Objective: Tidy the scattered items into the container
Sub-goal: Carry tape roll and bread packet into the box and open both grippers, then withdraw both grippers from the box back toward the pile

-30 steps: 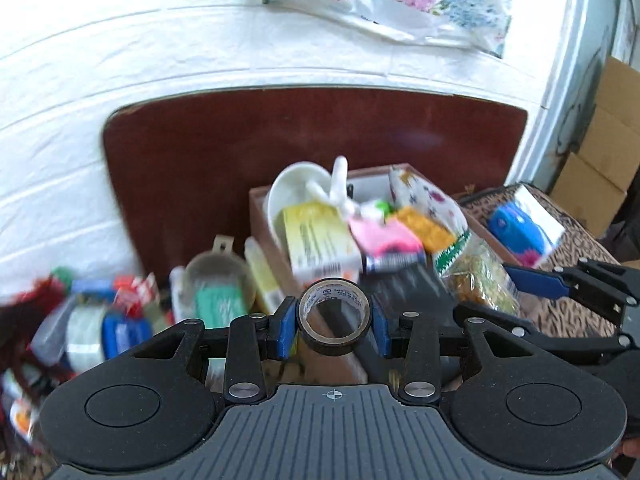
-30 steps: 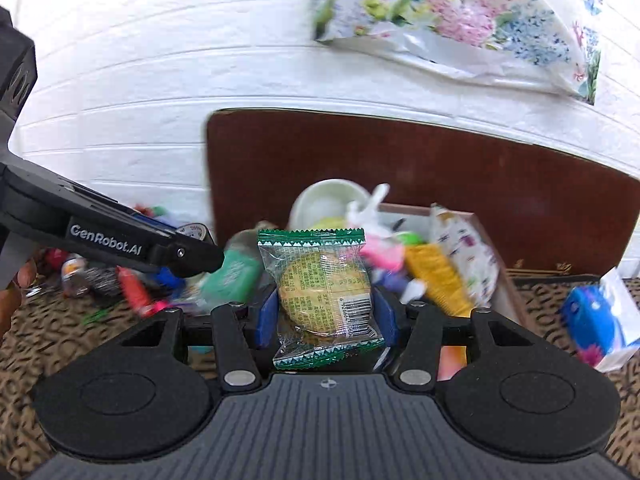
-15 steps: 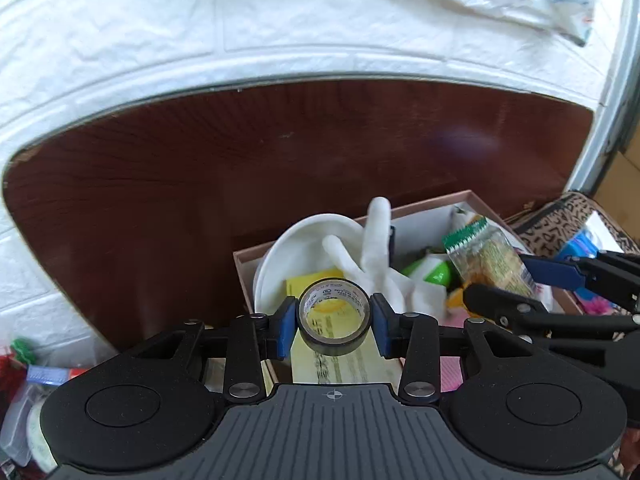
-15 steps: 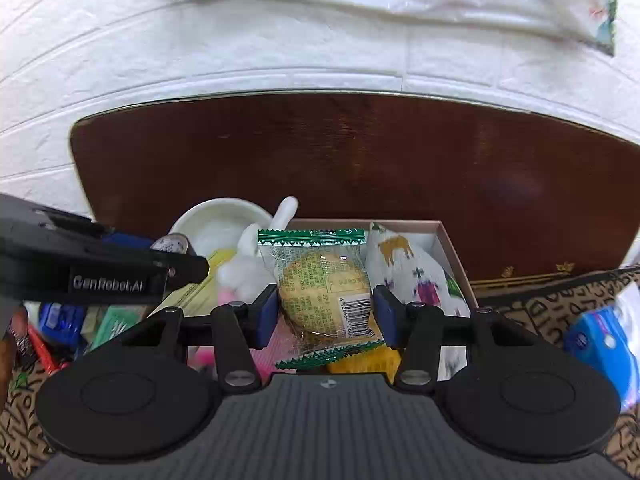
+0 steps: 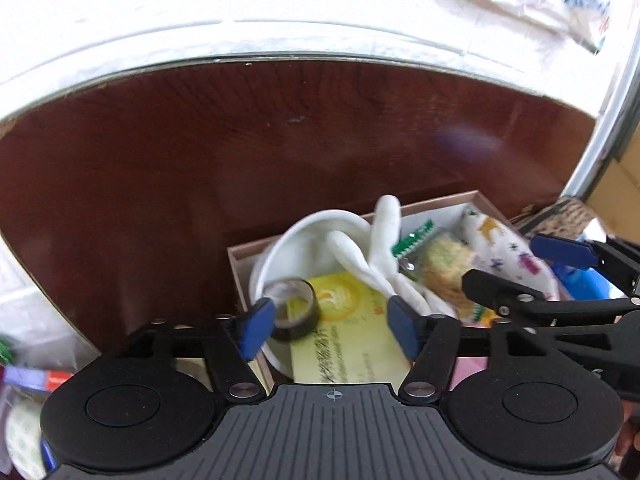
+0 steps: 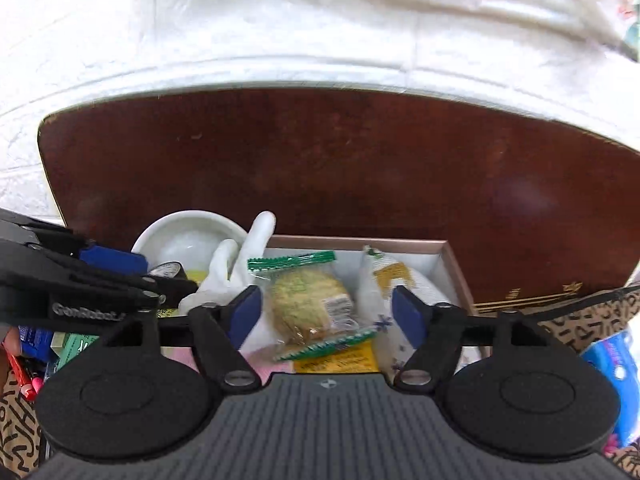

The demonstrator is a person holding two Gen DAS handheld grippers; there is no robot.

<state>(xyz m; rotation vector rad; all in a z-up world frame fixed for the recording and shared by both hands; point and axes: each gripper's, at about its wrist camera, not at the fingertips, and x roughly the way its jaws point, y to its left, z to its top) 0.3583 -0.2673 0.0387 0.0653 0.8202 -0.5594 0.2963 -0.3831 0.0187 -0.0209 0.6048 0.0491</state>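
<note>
The container is a brown-rimmed box [image 5: 436, 202] [image 6: 452, 258] packed with a white bowl [image 5: 312, 226] [image 6: 188, 232], a white glove [image 5: 384, 240], a yellow packet [image 5: 344, 340] and a patterned pouch [image 5: 504, 252]. My left gripper [image 5: 331, 330] is open above the box; a roll of clear tape [image 5: 294, 312] is loose beside its left finger, over the bowl and yellow packet. My right gripper [image 6: 326, 316] is open; a wrapped biscuit [image 6: 310, 306] lies between its spread fingers, on the box's contents. The biscuit also shows in the left wrist view [image 5: 436, 264].
A dark wooden board [image 6: 340, 168] stands behind the box against a white brick wall. Scattered items [image 6: 32, 356] lie left of the box on a leopard-print cloth [image 6: 592, 316]. A blue tissue pack [image 6: 612, 364] lies right of the box. The left gripper's arm [image 6: 72, 288] crosses the right wrist view.
Both grippers have opened over the box. The tape roll has left the left gripper's grip and tipped leftward. The biscuit has left the right gripper's grip and dropped onto the contents.
</note>
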